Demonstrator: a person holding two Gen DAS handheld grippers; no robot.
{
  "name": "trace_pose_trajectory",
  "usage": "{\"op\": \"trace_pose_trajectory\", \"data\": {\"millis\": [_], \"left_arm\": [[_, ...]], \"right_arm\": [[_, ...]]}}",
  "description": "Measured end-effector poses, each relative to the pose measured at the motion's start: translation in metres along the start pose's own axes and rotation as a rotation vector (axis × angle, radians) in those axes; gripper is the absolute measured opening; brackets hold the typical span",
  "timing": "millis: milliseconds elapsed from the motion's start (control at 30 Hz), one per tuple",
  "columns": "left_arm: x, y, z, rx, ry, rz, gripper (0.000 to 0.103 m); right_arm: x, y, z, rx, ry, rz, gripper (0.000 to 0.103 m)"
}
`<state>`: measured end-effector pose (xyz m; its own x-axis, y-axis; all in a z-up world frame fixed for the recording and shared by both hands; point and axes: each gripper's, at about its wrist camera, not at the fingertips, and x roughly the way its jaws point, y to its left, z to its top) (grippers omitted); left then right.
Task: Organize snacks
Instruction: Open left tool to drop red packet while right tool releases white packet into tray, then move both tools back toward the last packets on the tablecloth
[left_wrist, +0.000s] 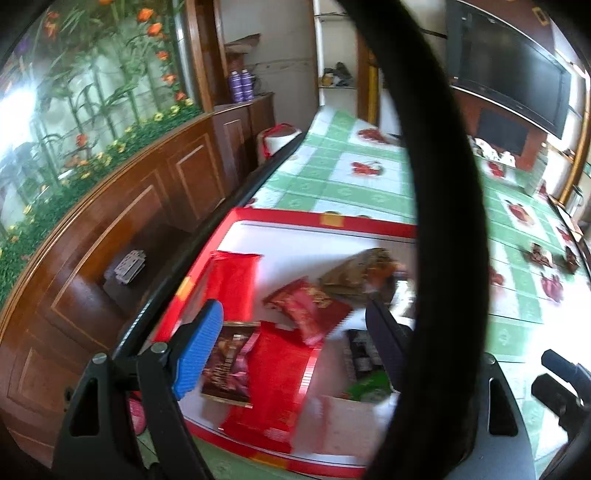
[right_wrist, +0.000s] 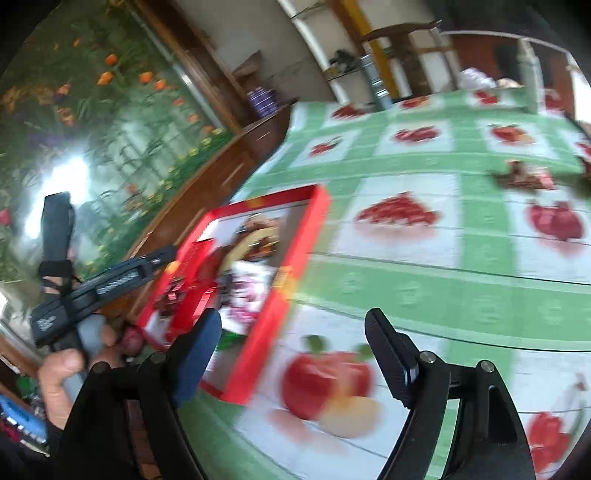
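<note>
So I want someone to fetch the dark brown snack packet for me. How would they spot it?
On the table with the green checked fruit cloth lies a shallow red-rimmed tray holding snack packets. At the tray's near end, the dark brown packet lies beside plain red packets; it alone is dark, glossy and printed with a picture.

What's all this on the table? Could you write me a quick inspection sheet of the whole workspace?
Surface: table under green-checked fruit-print cloth.
Job's things: shallow red-rimmed cardboard box holding red, brown and green snack packets.
Clutter: small dark wrappers loose on the cloth at the far right.
Grippers: left gripper open above the box; right gripper open over the cloth, empty.
Cables: thick black cable crossing the left view.
Surroundings: wooden cabinets, flower mural, dark television.
</note>
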<state>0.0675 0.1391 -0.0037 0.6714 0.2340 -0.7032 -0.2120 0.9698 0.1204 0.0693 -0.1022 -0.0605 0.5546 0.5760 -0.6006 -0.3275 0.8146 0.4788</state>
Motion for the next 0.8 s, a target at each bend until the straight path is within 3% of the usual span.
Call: {"op": "trace_pose_trajectory", "data": {"millis": [400,800], "left_arm": [[-0.021,-0.094,-0.007,0.153,0.013,-0.146,0.084],[-0.026,-0.187,-0.007,0.277,0.037,-0.262,0.085]], "right_arm": [[-0.073,-0.110,-0.016,0.189,-0.117,-0.245,0.080],[-0.108,-0.166,-0.012,0.282,-0.193,-0.306,0.080]]}}
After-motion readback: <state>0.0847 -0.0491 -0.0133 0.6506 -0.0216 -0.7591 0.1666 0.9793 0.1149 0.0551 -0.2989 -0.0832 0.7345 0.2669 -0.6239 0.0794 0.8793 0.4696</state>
